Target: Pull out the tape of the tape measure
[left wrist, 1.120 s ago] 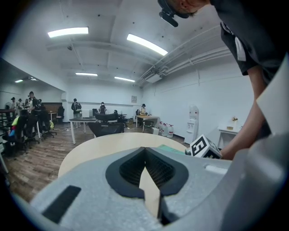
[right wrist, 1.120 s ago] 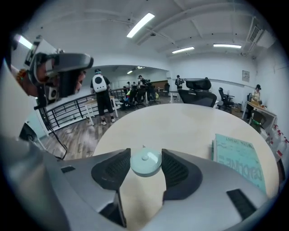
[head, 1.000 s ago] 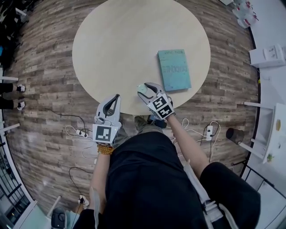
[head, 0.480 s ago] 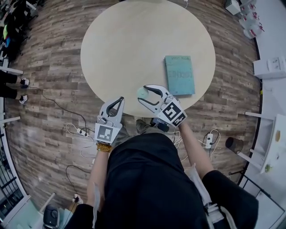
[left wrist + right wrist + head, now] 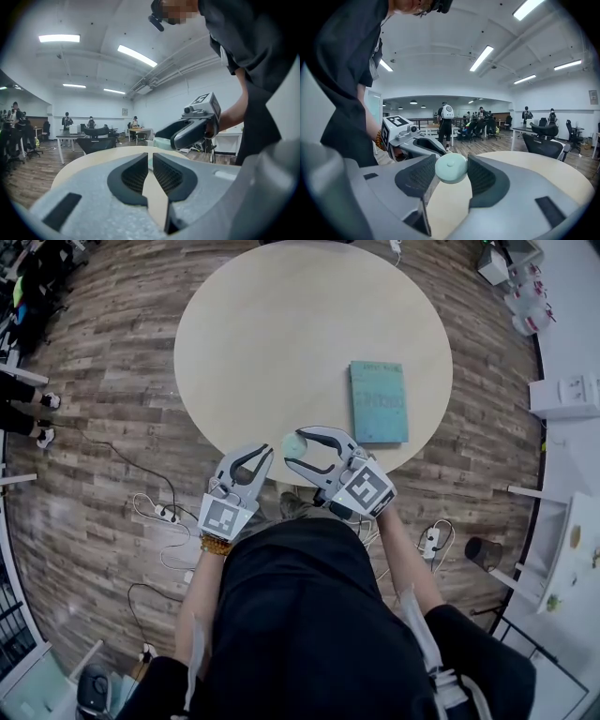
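The jaws of the right gripper (image 5: pixel 451 163) stand wide and press from both sides on the tape measure (image 5: pixel 451 168), a small round case of pale green colour. The case sits between the tips of the pads. In the head view it is just left of the frame centre, over the near edge of the round counter (image 5: pixel 281 334). I cannot see any tape coming out of it, and I cannot make out the tab.

The jaws of the left gripper (image 5: pixel 150 158) are opening now. There is only a narrow gap between the pads, and nothing is inside it. A second ago these jaws were fully together. In the head view the left gripper has also come nearer to the case. It was well apart from it before, and now its tips are just beside it, on the lower-left side. The left gripper view shows the right gripper with the green case straight ahead, slightly right of centre.

I judge that the left jaws prepare to catch the end of the tape, so the pulling is not yet started. A teal book (image 5: pixel 379 401) lies on the counter, to the right of centre, and it plays no part.
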`<control>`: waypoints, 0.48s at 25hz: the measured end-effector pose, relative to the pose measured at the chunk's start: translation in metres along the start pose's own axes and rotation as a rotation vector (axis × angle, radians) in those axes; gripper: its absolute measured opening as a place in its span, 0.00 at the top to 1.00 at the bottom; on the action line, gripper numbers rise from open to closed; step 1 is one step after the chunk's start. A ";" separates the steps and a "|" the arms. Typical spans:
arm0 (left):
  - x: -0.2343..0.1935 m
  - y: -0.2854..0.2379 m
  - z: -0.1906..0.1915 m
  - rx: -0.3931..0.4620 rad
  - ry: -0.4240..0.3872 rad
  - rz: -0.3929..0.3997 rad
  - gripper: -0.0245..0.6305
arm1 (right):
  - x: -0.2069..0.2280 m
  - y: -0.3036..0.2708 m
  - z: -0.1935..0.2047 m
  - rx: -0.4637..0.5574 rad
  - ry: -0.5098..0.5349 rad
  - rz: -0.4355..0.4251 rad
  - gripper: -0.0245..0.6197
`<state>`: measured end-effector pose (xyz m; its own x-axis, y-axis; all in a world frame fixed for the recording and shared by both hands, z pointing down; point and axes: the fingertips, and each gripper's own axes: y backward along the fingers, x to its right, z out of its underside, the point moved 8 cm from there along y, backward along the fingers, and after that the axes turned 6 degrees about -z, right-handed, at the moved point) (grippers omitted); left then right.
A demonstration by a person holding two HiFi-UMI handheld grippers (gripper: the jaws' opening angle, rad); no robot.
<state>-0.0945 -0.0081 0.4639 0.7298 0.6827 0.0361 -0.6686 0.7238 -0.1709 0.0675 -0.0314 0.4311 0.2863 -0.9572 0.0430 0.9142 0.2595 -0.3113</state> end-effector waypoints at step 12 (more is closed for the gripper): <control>0.007 0.001 -0.002 0.025 -0.018 0.055 0.90 | -0.013 -0.009 0.007 -0.052 0.015 -0.019 0.63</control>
<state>-0.0901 -0.0026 0.4625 0.6896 0.7228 0.0448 -0.7109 0.6874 -0.1483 0.0574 -0.0202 0.4401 0.2642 -0.9638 0.0351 0.9031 0.2345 -0.3599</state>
